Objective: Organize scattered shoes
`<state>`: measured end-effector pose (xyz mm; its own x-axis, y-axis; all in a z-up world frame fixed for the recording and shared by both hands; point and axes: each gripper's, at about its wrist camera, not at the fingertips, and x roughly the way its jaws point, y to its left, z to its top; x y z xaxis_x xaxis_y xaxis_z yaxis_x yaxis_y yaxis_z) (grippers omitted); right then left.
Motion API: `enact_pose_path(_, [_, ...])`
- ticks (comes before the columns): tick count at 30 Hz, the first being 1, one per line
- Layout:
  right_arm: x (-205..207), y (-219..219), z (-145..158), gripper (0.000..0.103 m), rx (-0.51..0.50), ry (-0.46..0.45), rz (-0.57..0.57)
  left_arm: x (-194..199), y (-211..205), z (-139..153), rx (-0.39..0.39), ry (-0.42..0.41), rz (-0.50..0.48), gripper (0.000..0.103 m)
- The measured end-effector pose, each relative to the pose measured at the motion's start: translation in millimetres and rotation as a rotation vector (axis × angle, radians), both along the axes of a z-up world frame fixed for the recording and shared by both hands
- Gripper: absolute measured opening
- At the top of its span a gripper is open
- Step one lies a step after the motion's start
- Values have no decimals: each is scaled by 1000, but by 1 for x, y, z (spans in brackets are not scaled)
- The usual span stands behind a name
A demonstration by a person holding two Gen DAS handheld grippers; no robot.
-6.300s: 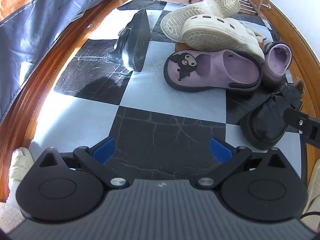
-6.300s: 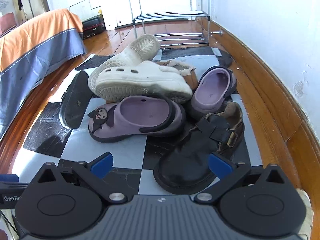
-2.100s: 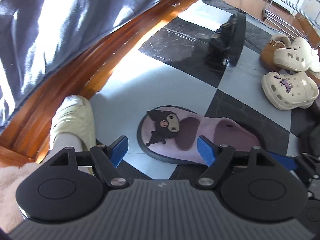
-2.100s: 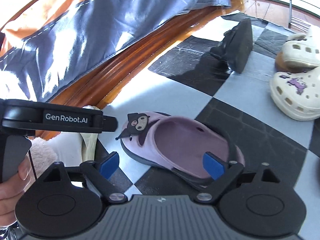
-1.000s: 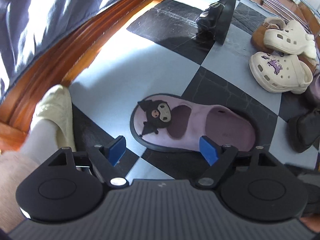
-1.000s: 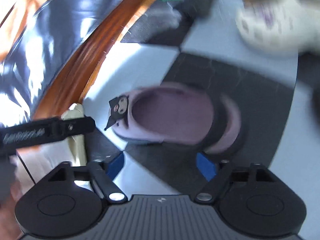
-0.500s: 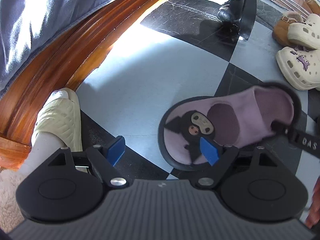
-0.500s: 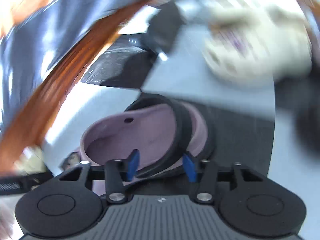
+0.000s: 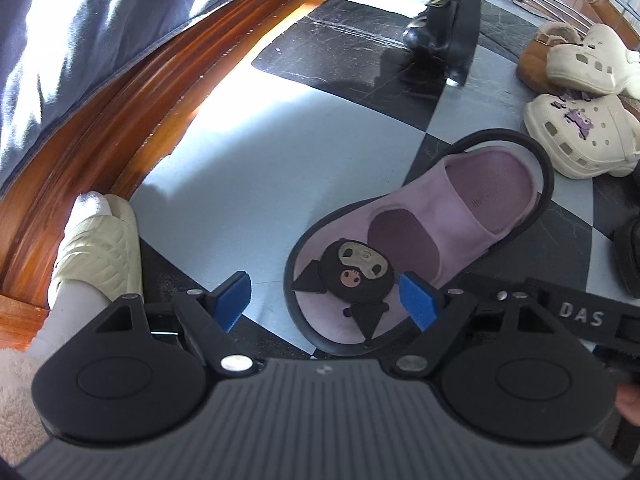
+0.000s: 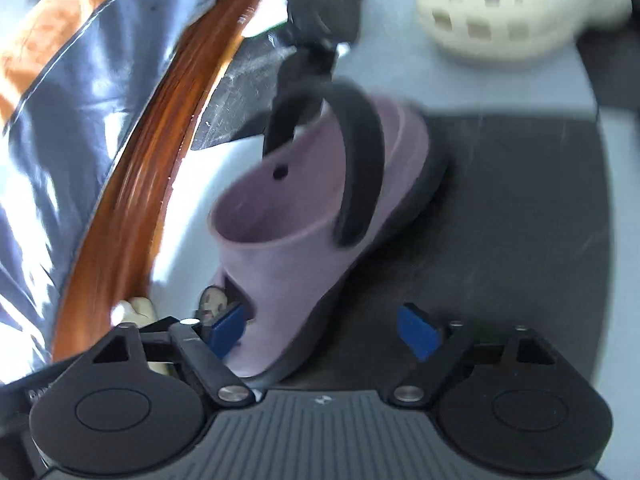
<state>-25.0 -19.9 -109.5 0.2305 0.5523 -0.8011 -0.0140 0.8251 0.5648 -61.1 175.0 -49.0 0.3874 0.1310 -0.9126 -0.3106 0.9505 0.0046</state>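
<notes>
A purple clog (image 9: 420,240) with a black cartoon charm and black heel strap lies on the checkered mat, toe toward me. My left gripper (image 9: 328,300) is open, its blue pads on either side of the clog's toe, just above it. In the right wrist view the same clog (image 10: 320,240) is close and blurred. My right gripper (image 10: 320,328) is open, with its left pad against the clog's side and its right pad clear of it.
A cream clog (image 9: 580,136), a second cream clog (image 9: 588,60) on a brown slipper (image 9: 540,56), and a black shoe (image 9: 452,28) on its side lie farther back. Another black shoe (image 9: 630,256) is at the right edge. A blue bed cover (image 9: 80,20) hangs left. A slippered foot (image 9: 96,248) stands nearby.
The purple clog has turned so its heel points away and its toe sits between the left pads. The right gripper has opened wider and moved along the clog's side.
</notes>
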Motion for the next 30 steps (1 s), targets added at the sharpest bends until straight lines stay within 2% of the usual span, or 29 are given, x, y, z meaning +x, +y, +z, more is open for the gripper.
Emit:
enact_pose_path(3, [11, 24, -8, 71, -31, -98, 59, 3, -1, 0, 1, -9, -27, 81])
enact_pose_path(4, [15, 32, -7, 63, -54, -129, 91, 3, -2, 1, 19, -9, -25, 79])
enact_pose_path(5, [18, 41, -4, 50, -81, -170, 136, 4, -1, 3, 45, -9, -23, 80])
enact_pose_path(6, [19, 53, 4, 43, -126, -237, 211, 4, 2, 6, 57, -12, -25, 81])
enact_pose_path(8, [17, 70, 16, 38, -241, -352, 339, 5, 10, 10, 52, -29, -23, 81])
enact_pose_path(9, [16, 76, 20, 27, -297, -412, 398, 5, 14, 13, 45, -40, -17, 81])
enact_pose_path(10, [15, 82, 24, 20, -354, -473, 456, 6, 18, 14, 42, -44, -13, 81])
enact_pose_path(11, [15, 86, 28, 6, -395, -517, 506, 6, 20, 15, 44, -45, -11, 81])
enact_pose_path(12, [16, 83, 32, 0, -387, -517, 527, 5, 22, 15, 47, -45, -9, 81])
enact_pose_path(14, [18, 77, 36, 0, -329, -499, 545, 6, 25, 13, 47, -42, -6, 81])
enact_pose_path(16, [17, 66, 36, 9, -287, -471, 542, 7, 26, 8, 42, -33, -7, 81])
enact_pose_path(18, [16, 58, 31, 45, -314, -456, 480, 9, 24, 4, 41, -21, -11, 81])
enact_pose_path(19, [14, 55, 28, 52, -334, -458, 440, 10, 21, 1, 44, -13, -18, 81])
enact_pose_path(20, [12, 51, 25, 57, -335, -458, 406, 11, 19, 0, 46, -9, -25, 81])
enact_pose_path(21, [10, 45, 20, 57, -315, -450, 351, 12, 17, 0, 47, -6, -28, 81])
enact_pose_path(23, [10, 34, 9, 58, -225, -414, 279, 13, 12, -1, 46, 1, -32, 81])
enact_pose_path(24, [9, 28, 5, 62, -186, -411, 240, 13, 11, -1, 45, 2, -32, 81])
enact_pose_path(26, [10, 25, -4, 62, -140, -416, 210, 16, 9, -3, 37, 6, -31, 81])
enact_pose_path(28, [11, 30, -5, 38, -110, -443, 249, 18, 10, -4, 27, 7, -19, 81])
enact_pose_path(29, [10, 33, -2, 12, -98, -458, 285, 19, 11, -4, 17, 5, -10, 81])
enact_pose_path(30, [6, 39, 2, 7, -109, -480, 333, 20, 13, -4, 6, -1, -5, 81])
